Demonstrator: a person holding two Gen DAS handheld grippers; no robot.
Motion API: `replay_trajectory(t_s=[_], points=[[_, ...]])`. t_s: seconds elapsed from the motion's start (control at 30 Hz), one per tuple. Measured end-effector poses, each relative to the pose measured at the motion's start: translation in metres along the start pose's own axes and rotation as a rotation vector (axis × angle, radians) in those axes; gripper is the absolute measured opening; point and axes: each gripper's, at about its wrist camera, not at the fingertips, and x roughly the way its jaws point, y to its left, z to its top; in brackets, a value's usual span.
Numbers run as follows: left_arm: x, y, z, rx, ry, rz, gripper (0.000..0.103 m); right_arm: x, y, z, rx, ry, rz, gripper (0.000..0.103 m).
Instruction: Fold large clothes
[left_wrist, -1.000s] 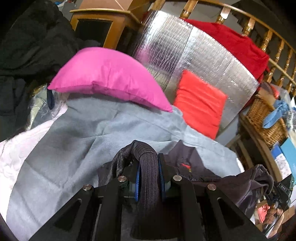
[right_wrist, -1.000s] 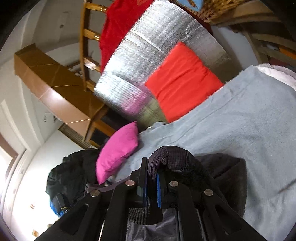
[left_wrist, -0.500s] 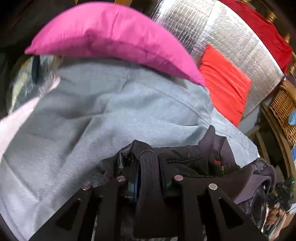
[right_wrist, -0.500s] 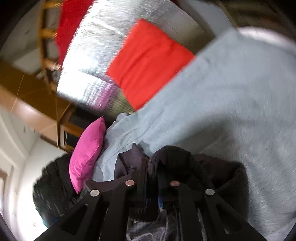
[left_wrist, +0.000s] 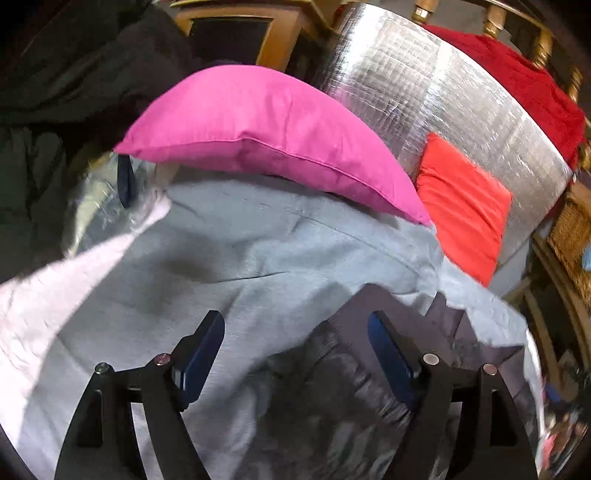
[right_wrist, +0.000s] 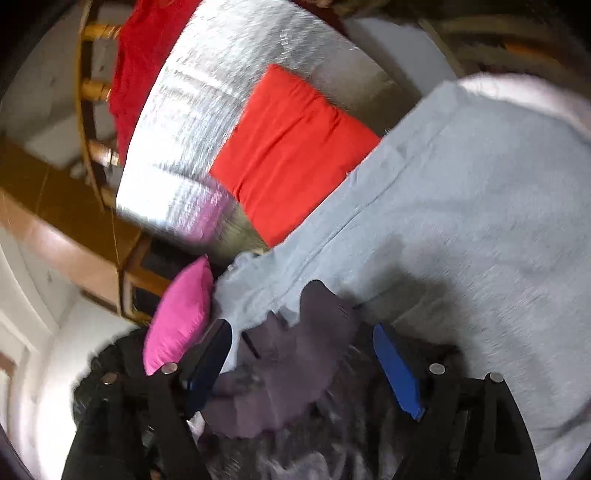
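Left wrist view: both grippers' jaws have just opened wide, releasing the dark jacket (left_wrist: 343, 373) onto the grey blanket (left_wrist: 258, 251).

Your right gripper (right_wrist: 301, 360): jaws just sprung wide, dark garment (right_wrist: 291, 373) loose between them on grey blanket (right_wrist: 480, 221); pink pillow (right_wrist: 181, 317) left.

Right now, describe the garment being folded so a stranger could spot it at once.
Start at the grey blanket covering the bed, below the pink pillow. At its near edge, in front of both grippers, lies the dark jacket, crumpled. It is the only dark purplish-grey thing on the pale blanket; the cushions beyond are pink and red.
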Motion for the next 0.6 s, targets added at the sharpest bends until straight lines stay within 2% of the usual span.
replay_trajectory(t_s=[0.17,0.27,0.37,0.43,0.53,0.6], points=[[0.02,-0.007,-0.005,0.161,0.064,0.017,0.08,0.013,0.02,0.0,-0.228,0.104,-0.136,0.082],[0.038,-0.022,-0.007,0.253,0.114,0.002,0.08,0.033,0.033,-0.005,-0.385,0.184,-0.221,0.081],[0.057,-0.052,-0.011,0.389,0.168,-0.038,0.08,0.049,0.042,-0.013,-0.504,0.248,-0.264,0.08],[0.071,-0.069,-0.015,0.48,0.188,-0.019,0.08,0.059,0.042,-0.014,-0.552,0.273,-0.297,0.08],[0.089,-0.079,-0.021,0.517,0.232,0.02,0.08,0.072,0.041,-0.014,-0.576,0.304,-0.309,0.079],[0.094,-0.086,-0.026,0.546,0.229,0.024,0.08,0.079,0.043,-0.017,-0.596,0.328,-0.292,0.076]])
